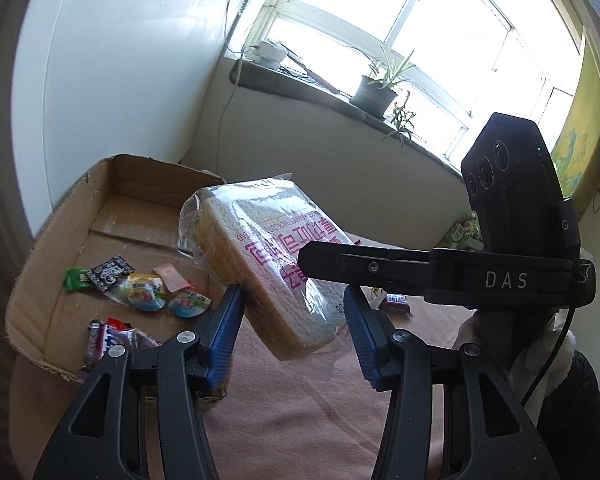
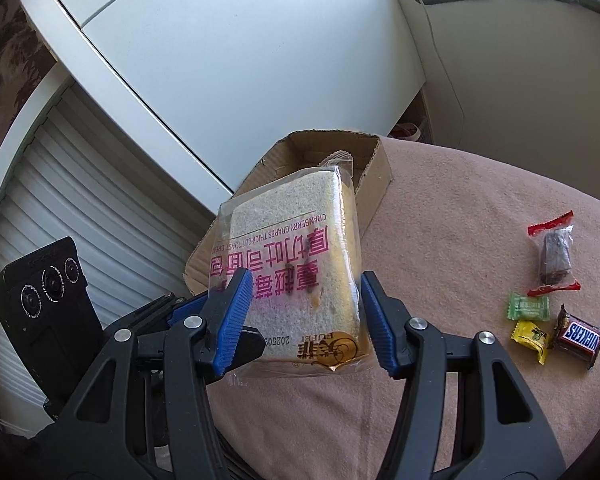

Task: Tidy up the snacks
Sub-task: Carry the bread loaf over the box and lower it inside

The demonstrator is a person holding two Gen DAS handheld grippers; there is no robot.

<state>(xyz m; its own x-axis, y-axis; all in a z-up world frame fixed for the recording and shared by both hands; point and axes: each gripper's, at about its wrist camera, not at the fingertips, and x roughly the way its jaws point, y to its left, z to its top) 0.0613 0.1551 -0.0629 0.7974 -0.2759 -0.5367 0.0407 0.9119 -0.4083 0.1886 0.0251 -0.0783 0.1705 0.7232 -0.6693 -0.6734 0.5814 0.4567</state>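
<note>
Right now, in your left wrist view, the left gripper [image 1: 294, 322] has its blue pads pressed against the two sides of the bagged toast bread [image 1: 268, 264], which hangs clear of the pink blanket [image 1: 300, 420] with its long axis tilted up and away toward the cardboard box [image 1: 60, 216]. The box sits to the front-left of your claw, open side up, already holding small snacks [image 1: 140, 292] on its floor, and the right gripper [image 1: 328, 262] crosses in from the right, its finger lying over the loaf's printed face. In your right wrist view, the right gripper [image 2: 306, 320] also clamps the same toast bread [image 2: 292, 264] across its width, the loaf standing nearly upright between the pads, and the box [image 2: 376, 176] lies straight ahead just behind it. Off to the right on the blanket [image 2: 460, 220], well apart from the loaf, wait a red-ended packet [image 2: 556, 254], a green candy [image 2: 528, 306], a yellow candy [image 2: 530, 340] and a Snickers bar [image 2: 580, 338]. Judging by this, both your hands share the load, and the left one is nearer the box, so the drop point lies forward and leftward.
</note>
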